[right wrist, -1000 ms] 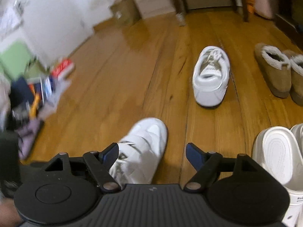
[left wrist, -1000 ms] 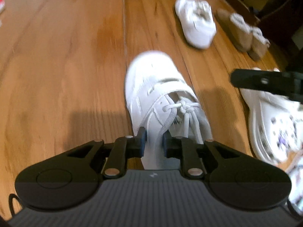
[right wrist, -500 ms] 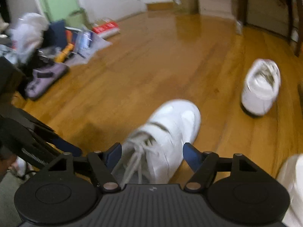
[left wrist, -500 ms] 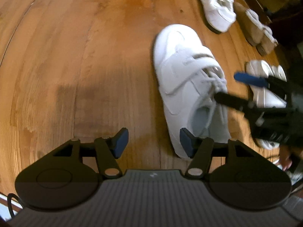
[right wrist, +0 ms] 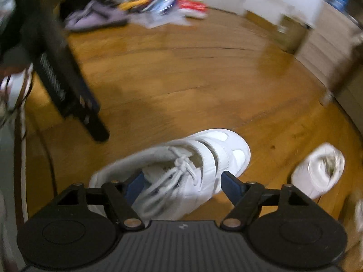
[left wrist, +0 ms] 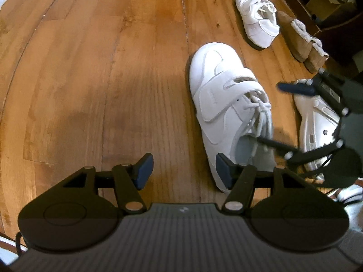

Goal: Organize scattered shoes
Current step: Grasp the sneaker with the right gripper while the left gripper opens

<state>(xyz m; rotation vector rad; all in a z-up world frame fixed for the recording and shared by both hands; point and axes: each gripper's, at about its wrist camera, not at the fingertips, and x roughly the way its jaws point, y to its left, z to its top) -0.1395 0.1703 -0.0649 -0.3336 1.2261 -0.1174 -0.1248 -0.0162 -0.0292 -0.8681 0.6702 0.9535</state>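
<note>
A white strap-and-lace sneaker (left wrist: 217, 104) lies on the wooden floor, toe pointing away. My left gripper (left wrist: 183, 171) is open and empty, just left of the sneaker's heel. My right gripper (right wrist: 183, 185) is open and straddles the sneaker (right wrist: 199, 158): its left finger (right wrist: 136, 184) is inside the shoe opening and its right finger (right wrist: 231, 184) is outside the side wall. In the left wrist view the right gripper's fingers (left wrist: 272, 144) reach in from the right. The matching white sneaker (left wrist: 256, 20) lies farther off.
A pair of tan fleece slippers (left wrist: 299, 38) sits beyond the far sneaker, beside dark furniture. White clogs (left wrist: 317, 117) lie right of the near sneaker. Clutter of bags and papers (right wrist: 136, 11) sits across the room. The left gripper's body (right wrist: 63, 81) crosses the right wrist view.
My left gripper let go of the sneaker's heel, opened and drew back to the left. My right gripper swung over to the sneaker and put one finger into its opening.
</note>
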